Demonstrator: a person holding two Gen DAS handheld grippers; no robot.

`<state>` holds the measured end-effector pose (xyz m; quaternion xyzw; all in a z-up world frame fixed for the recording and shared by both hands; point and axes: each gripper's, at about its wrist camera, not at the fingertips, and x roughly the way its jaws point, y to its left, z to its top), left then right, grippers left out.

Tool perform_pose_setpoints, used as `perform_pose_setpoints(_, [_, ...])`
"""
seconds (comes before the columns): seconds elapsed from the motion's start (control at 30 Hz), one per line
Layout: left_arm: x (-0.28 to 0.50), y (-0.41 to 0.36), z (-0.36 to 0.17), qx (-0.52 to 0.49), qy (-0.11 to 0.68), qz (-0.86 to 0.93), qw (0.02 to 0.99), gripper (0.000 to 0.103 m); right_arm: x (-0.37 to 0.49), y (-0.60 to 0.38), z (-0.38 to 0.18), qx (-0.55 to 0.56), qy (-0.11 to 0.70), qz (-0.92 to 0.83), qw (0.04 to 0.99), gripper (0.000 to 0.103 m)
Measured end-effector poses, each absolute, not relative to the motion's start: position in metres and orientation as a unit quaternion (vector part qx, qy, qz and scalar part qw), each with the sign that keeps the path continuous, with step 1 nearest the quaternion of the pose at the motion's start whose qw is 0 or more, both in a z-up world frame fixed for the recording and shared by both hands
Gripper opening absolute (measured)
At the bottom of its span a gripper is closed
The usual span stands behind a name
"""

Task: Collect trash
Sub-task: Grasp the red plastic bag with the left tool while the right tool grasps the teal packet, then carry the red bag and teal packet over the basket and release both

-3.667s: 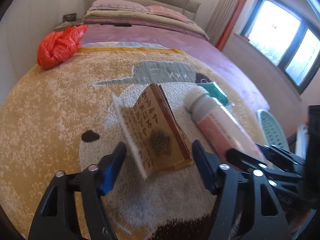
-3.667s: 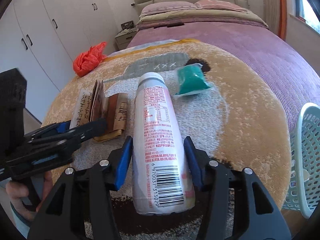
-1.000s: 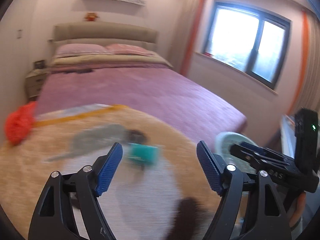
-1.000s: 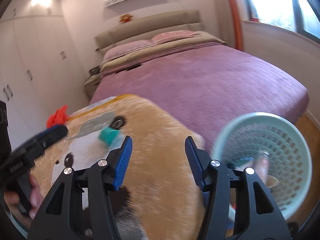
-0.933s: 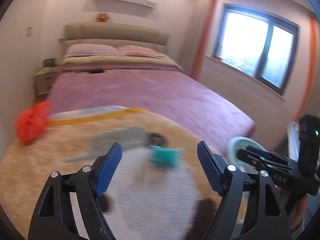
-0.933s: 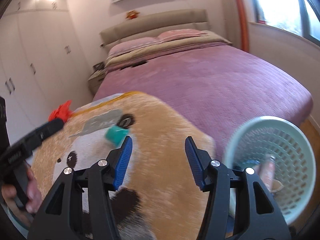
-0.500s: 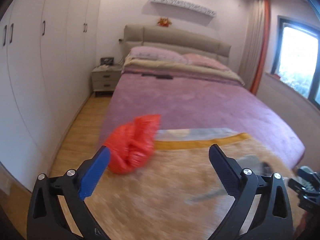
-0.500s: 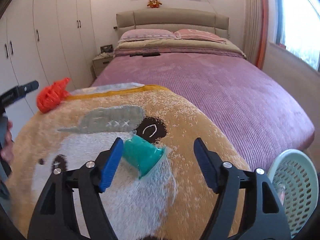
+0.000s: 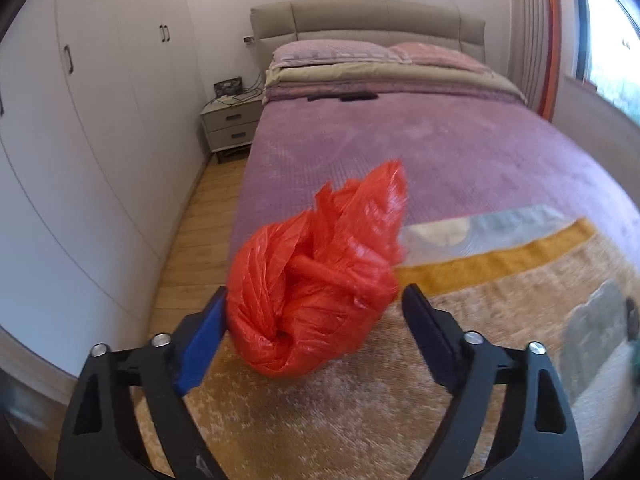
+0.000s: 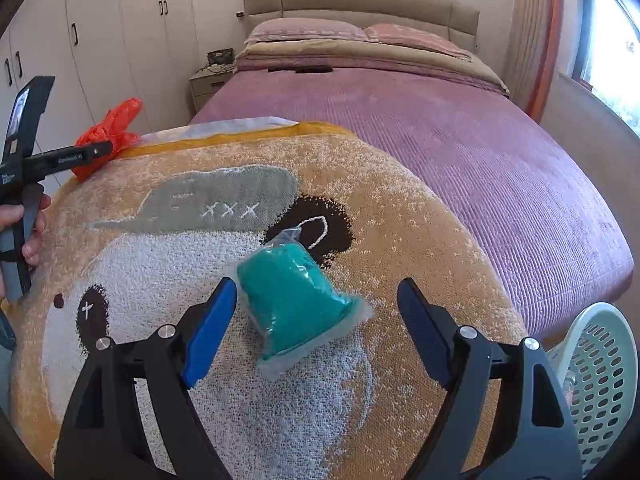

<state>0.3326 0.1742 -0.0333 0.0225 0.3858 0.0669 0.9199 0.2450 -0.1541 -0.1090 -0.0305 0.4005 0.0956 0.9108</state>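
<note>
The left gripper (image 9: 314, 330) is pointing steeply down at a crumpled red plastic bag (image 9: 316, 292), and its jaws are closing with the bag sitting between them; the blue left pad (image 9: 204, 344) is at the bag's edge, possibly just touching it, while the dark right pad (image 9: 426, 338) is standing clear of it, so the bag is not being pinched. The bag is lying at the far left corner of a round orange bear-patterned blanket (image 9: 360, 420) spread over the foot of a purple bed (image 9: 420, 140), close to the edge above the wooden floor (image 9: 192, 248). In the right wrist view the same gripper is showing at the left edge, held out over the blanket's rim by a hand (image 10: 22, 232) wrapped around its grey handle. The right gripper (image 10: 316, 320) is also tilting down towards the blanket, and its jaws are opening around a teal item sealed in clear plastic (image 10: 292, 304); the blue left pad (image 10: 210, 332) is lying just beside the packet's wrapper and the right pad (image 10: 422, 330) is well apart from it, so nothing is being gripped there either. The packet is resting on the white part of the bear's face, near a dark patch with a white outline. A pale green perforated basket (image 10: 596, 364) is standing off the bed at the lower right, beyond the blanket's edge
</note>
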Motion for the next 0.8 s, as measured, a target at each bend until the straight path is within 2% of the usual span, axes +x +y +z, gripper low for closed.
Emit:
perform_pose_setpoints(0.23, [0.326,0.174,-0.031,0.033,0.375,0.072,0.923,0.063,0.253,-0.157,-0.113,-0.016,0.415,0.093,0.905,0.061])
perform_pose_setpoints(0.3, [0.323,0.173,-0.03,0.036,0.369,0.076,0.926,0.058,0.254,-0.158,-0.114,-0.014,0.419,0.091,0.903,0.052])
perform_pose_setpoints(0.33, [0.322,0.172,-0.028,0.038,0.364,0.077,0.927,0.055,0.254,-0.158,-0.115,-0.013,0.42,0.093,0.902,0.041])
perform_pose_setpoints(0.37, [0.32,0.171,-0.026,0.038,0.358,0.075,0.93,0.053,0.253,-0.159,-0.115,-0.013,0.418,0.092,0.904,0.038])
perform_pose_setpoints(0.53, [0.306,0.167,-0.018,0.017,0.344,0.049,0.938,0.048,0.241,-0.164,-0.105,-0.004,0.386,0.1,0.917,0.037])
perform_pose_setpoints(0.8, [0.274,0.13,0.011,0.015,0.31,-0.017,0.95,0.048,0.218,-0.182,-0.085,0.038,0.318,0.114,0.94,0.037])
